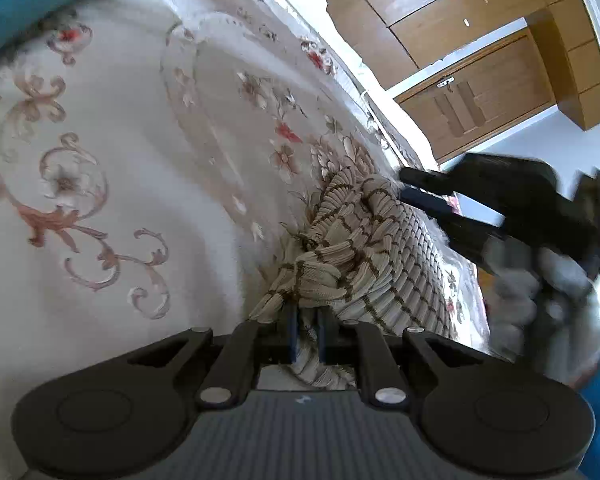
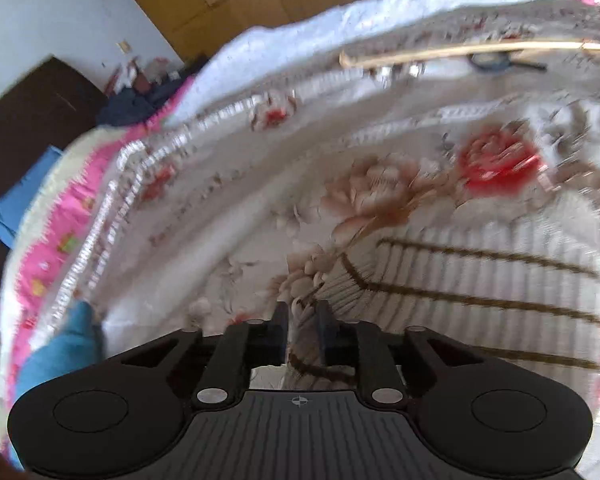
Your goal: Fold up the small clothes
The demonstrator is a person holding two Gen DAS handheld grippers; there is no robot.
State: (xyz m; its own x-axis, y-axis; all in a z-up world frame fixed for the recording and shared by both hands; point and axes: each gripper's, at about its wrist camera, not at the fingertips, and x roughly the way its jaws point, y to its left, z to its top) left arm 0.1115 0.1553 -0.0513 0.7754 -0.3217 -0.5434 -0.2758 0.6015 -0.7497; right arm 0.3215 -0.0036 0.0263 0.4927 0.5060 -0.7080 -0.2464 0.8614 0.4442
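Bedspread [image 1: 112,208] — garment [image 1: 352,248] between claw [image 1: 305,322]

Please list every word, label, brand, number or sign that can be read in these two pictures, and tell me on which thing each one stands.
No readable word, brand or number is in either view.
Small crosshair sign, no letters: on the ribbed grey body of the right tongs, near its top edge.
Small pale mark on the ribbed grey body of the left tongs: too blurred to read.
Pink border of the floral bedspread: small coloured motifs, too blurred to tell whether any are letters.

Ribbed knit garment [image 1: 364,248] lies on plush, matt floral blanket [image 1: 132,184]; glossy wooden cabinets [image 1: 472,16] behind.
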